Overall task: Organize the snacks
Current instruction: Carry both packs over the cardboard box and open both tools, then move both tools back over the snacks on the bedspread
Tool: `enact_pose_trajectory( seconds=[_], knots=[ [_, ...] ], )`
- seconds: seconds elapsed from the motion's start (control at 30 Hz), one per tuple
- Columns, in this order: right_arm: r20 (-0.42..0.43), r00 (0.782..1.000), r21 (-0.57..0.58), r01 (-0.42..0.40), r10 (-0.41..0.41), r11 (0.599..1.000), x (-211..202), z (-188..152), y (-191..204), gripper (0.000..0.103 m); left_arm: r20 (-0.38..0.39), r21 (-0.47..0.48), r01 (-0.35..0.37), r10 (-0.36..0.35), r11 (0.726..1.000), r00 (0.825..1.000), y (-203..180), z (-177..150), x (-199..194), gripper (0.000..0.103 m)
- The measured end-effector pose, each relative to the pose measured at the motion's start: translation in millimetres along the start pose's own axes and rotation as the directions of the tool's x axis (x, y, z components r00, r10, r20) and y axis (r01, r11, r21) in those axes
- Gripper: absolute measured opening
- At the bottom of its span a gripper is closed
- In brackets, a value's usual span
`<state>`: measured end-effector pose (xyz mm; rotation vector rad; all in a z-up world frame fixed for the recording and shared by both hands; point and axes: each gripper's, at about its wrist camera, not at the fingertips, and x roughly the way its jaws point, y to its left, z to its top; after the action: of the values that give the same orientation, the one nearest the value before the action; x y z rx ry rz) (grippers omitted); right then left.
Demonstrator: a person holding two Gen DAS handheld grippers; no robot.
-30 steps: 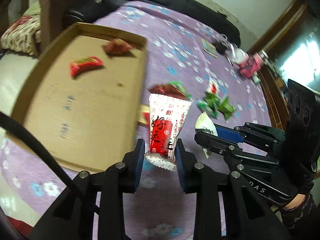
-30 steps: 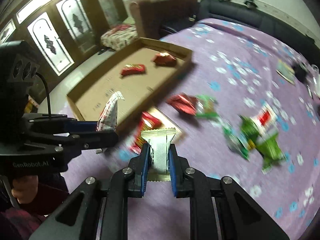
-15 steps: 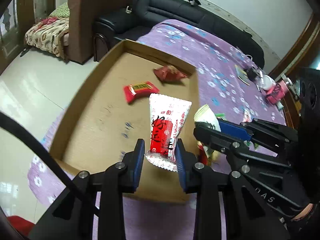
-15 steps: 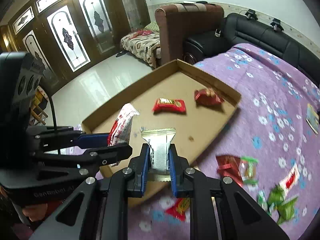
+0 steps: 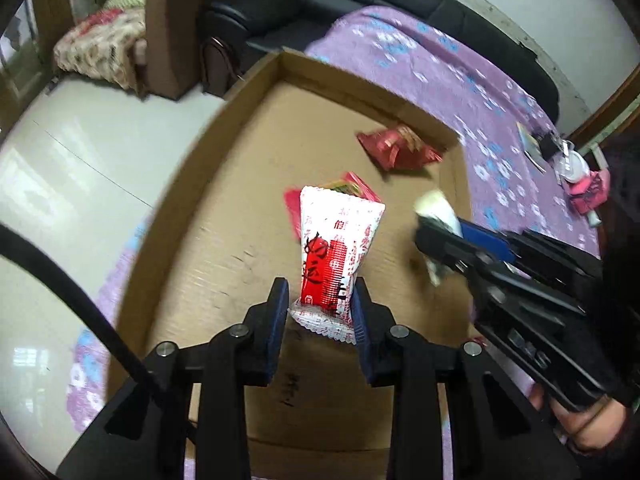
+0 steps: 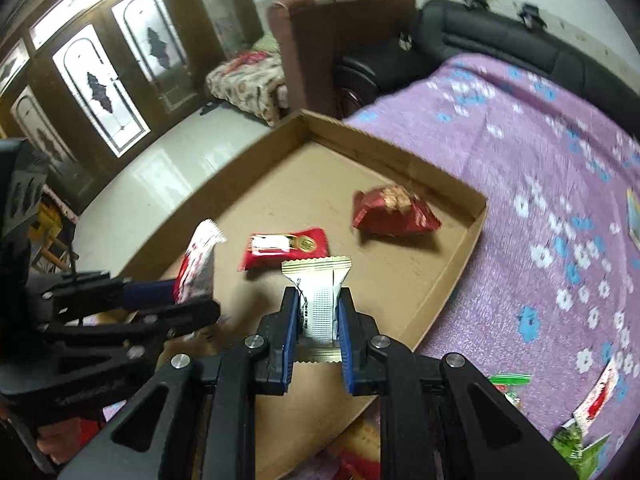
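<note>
Left edge of scene: pale tiled floor [image 6: 160,176], dark wooden doors with frosted panes [image 6: 96,92] beyond it. Brown armchair [image 6: 332,36] and black sofa [image 6: 500,36] at the far side.

Cardboard tray [image 5: 224,152] lies on the purple flowered cloth [image 6: 560,184], its left rim toward the floor. Both grippers hang over the tray, angled down.

Left gripper [image 5: 322,300]: jaws narrow, clamped on the lower end of a red-and-white snack packet [image 5: 336,248], which stands up between the pads. In the right wrist view the same packet [image 6: 198,268] shows at the left, held above the tray's near-left part.

Inside the tray, middle: flat red wrapper [image 6: 286,248] lying on the floor of the tray, partly hidden behind the held packet in the left wrist view. Farther right, near the far-right corner: crumpled red bag [image 6: 394,214], also resting on the cardboard.

Right gripper [image 6: 318,312]: jaws pinched tight on a white packet with gold crimped ends [image 6: 320,292], upright, over the tray's near-right part. Part of a hand [image 5: 588,428] shows under this gripper's body.

Near right, outside the tray on the cloth: loose green and red-white wrappers [image 6: 588,412]. Far right: small cluttered items, pink object [image 5: 588,188] among them; too blurred to identify.
</note>
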<state>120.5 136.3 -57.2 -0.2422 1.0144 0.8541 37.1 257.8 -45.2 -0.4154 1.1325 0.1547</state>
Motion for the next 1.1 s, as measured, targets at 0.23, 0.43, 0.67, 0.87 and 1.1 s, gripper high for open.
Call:
enact_pose_trajectory(
  seconds=[0.23,0.43,0.67,0.87,1.1],
  knots=[
    [-0.040,0.999,0.023,0.020,-0.019,1.000,17,1,-9,0.017,-0.056,0.062,-0.015,0.019,0.998,0.998,-14,5,24,0.033],
    [-0.042,0.999,0.047,0.036,-0.034,0.998,24,9,-13,0.017,-0.035,0.057,-0.075,0.077,0.996,0.996,-12,31,30,0.034],
    [-0.043,0.998,0.054,0.050,-0.048,0.997,29,21,-15,0.019,-0.027,0.033,-0.109,0.110,0.993,0.994,-3,46,32,0.034],
    [-0.031,0.997,0.030,0.078,-0.077,0.997,21,24,-13,0.028,0.005,0.035,-0.160,0.160,0.987,0.987,-2,44,24,0.041],
    [-0.012,0.998,0.019,0.065,-0.064,0.998,5,18,-13,0.034,0.049,0.016,-0.221,0.220,0.975,0.974,-4,36,11,0.064]
  ],
)
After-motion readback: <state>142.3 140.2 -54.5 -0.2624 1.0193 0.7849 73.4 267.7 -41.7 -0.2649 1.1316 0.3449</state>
